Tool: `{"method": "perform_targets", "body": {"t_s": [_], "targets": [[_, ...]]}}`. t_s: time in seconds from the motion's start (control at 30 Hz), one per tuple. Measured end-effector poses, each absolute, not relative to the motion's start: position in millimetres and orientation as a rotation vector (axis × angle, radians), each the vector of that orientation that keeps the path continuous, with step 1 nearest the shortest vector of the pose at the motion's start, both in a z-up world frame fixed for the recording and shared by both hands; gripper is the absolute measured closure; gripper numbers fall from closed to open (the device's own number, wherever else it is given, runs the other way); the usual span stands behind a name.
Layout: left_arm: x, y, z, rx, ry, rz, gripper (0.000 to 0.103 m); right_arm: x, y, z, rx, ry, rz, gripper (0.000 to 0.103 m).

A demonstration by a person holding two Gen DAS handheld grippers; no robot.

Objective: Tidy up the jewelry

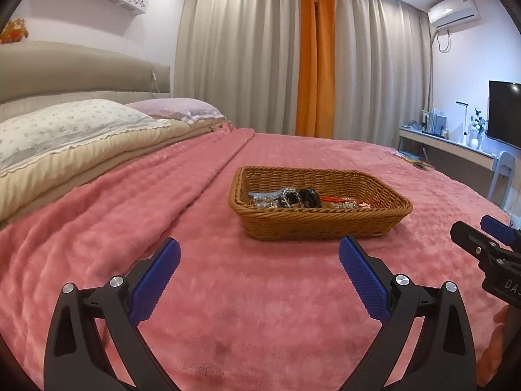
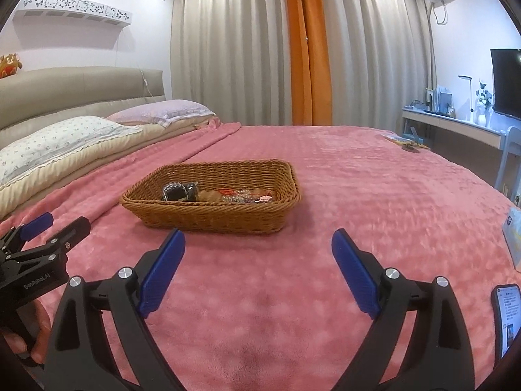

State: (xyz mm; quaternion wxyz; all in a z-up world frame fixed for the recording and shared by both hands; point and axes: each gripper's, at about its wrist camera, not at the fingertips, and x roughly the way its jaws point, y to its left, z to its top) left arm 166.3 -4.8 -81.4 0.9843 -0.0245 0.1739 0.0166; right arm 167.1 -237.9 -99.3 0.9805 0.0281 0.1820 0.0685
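A brown wicker basket (image 1: 325, 224) sits on the pink bedspread (image 1: 260, 293) and holds a pile of jewelry (image 1: 293, 198): a black watch, silver chains, beads and a red piece. It also shows in the right wrist view (image 2: 211, 218) with the jewelry (image 2: 208, 194) inside. My left gripper (image 1: 259, 254) is open and empty, just short of the basket's near rim. My right gripper (image 2: 258, 244) is open and empty, near the basket's near right corner. The right gripper (image 1: 478, 231) shows at the left view's right edge; the left gripper (image 2: 62, 224) shows at the right view's left edge.
Pillows (image 1: 65, 130) and a folded quilt lie at the bed's head on the left. A phone (image 2: 508, 319) and a small packet (image 2: 513, 234) lie on the bed at the right. Small items (image 2: 407, 143) lie at the far right edge. A desk (image 2: 456, 123) and curtains stand beyond.
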Motion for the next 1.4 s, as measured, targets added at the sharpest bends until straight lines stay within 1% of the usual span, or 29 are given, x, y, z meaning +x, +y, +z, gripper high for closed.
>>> {"method": "perform_targets", "body": {"t_s": [0.47,0.6,1.4], "targets": [[163.8,-8.4,-78.9,-0.027,0.336,0.039,0.008,168.7,-236.9,-101.3,0.056,0.380,0.144,0.014],[165.6,-8.1,-79.5,-0.026,0.345,0.036,0.008,169.3,-239.2,-101.1,0.069,0.382,0.145,0.011],[166.0,-7.6,-79.7,-0.027,0.346,0.035,0.008,172.5,-239.9,-104.2,0.071,0.385,0.149,0.011]]}}
